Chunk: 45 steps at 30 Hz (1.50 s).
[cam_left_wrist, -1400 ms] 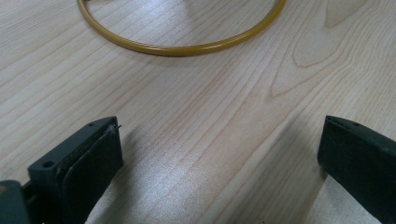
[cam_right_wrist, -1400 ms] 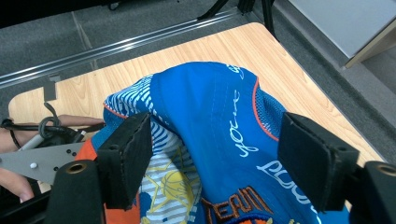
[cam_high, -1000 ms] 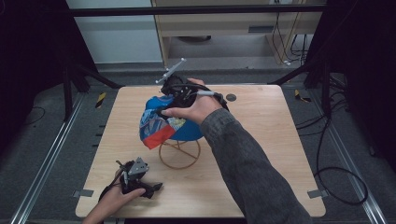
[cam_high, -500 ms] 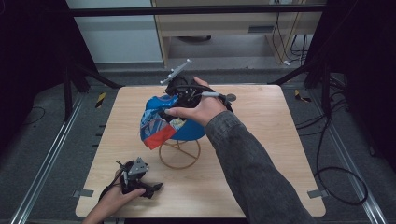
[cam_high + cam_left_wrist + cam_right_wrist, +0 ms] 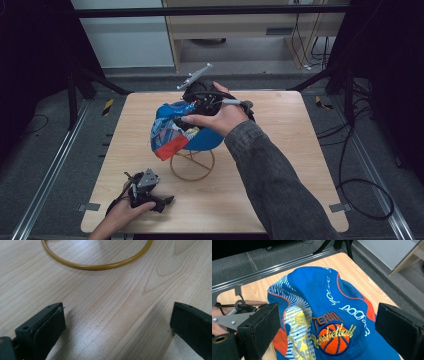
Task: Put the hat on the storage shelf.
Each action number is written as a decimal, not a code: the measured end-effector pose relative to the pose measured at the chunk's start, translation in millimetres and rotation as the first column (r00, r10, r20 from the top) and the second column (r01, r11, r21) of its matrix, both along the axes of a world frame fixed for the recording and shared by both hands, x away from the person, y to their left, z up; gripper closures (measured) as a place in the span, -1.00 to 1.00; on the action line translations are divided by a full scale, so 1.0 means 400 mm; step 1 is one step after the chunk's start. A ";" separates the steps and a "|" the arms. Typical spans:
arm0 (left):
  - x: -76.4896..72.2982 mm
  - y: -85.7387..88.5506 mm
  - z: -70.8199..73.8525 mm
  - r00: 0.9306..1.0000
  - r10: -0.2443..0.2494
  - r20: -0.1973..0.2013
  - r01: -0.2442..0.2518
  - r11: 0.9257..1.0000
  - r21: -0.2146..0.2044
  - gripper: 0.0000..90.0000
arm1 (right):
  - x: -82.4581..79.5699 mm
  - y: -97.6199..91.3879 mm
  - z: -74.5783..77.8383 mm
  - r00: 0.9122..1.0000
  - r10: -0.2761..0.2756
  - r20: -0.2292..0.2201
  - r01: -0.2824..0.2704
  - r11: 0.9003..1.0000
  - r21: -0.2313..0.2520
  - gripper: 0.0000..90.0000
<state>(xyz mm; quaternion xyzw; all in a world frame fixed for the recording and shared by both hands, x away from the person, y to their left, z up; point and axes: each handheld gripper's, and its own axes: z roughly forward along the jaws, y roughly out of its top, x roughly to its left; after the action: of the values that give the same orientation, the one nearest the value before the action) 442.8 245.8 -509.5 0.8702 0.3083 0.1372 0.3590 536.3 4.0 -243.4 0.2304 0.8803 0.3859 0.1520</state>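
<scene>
Right hand-held gripper [image 5: 192,111] hovers just above the cap [image 5: 177,131], its jaws having just been opening and now spread wide, with the cap below them but not pinched. That blue cap, stitched with a basketball, sits on the gold wire stand [image 5: 192,165] mid-counter [image 5: 280,150]. Left hand-held gripper [image 5: 162,201] lies on the counter nearer the person than the stand, jaws wide apart and empty.

Dark grey denim-like sleeve [image 5: 272,185], black two-jaw right gripper [image 5: 196,107] with grey three-cornered plate, trailing black cable
</scene>
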 end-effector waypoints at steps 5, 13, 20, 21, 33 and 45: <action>0.000 0.000 0.000 1.000 0.000 0.000 0.000 1.000 0.000 -1.00 | -0.005 -0.013 0.007 1.000 -0.003 0.005 0.003 1.000 0.007 -0.86; 0.000 0.000 0.000 1.000 0.000 0.000 0.000 1.000 0.000 -1.00 | -0.014 -0.036 0.013 1.000 -0.012 0.015 0.012 1.000 0.019 -0.86; 0.000 0.000 0.000 1.000 0.000 0.000 0.000 1.000 0.000 -1.00 | -0.024 -0.051 0.011 1.000 -0.017 0.020 0.016 1.000 0.025 -0.86; 0.000 0.000 0.000 1.000 0.000 0.000 0.000 1.000 0.000 -1.00 | -0.026 -0.055 0.010 1.000 -0.022 0.021 0.022 0.999 0.027 -0.86; 0.000 0.000 0.000 1.000 0.000 0.000 0.000 1.000 0.000 -1.00 | -0.070 -0.121 0.000 0.998 -0.051 0.042 0.048 0.997 0.064 -0.87; -0.001 0.000 0.000 1.000 0.002 0.002 -0.002 1.000 -0.001 -1.00 | -0.120 -0.214 -0.013 0.993 -0.100 0.065 0.094 0.992 0.087 -0.87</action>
<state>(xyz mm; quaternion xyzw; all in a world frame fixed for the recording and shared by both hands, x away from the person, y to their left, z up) 442.5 245.7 -509.6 0.8697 0.3086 0.1383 0.3596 488.1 -81.8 -248.7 0.2656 0.8453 0.4225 0.1909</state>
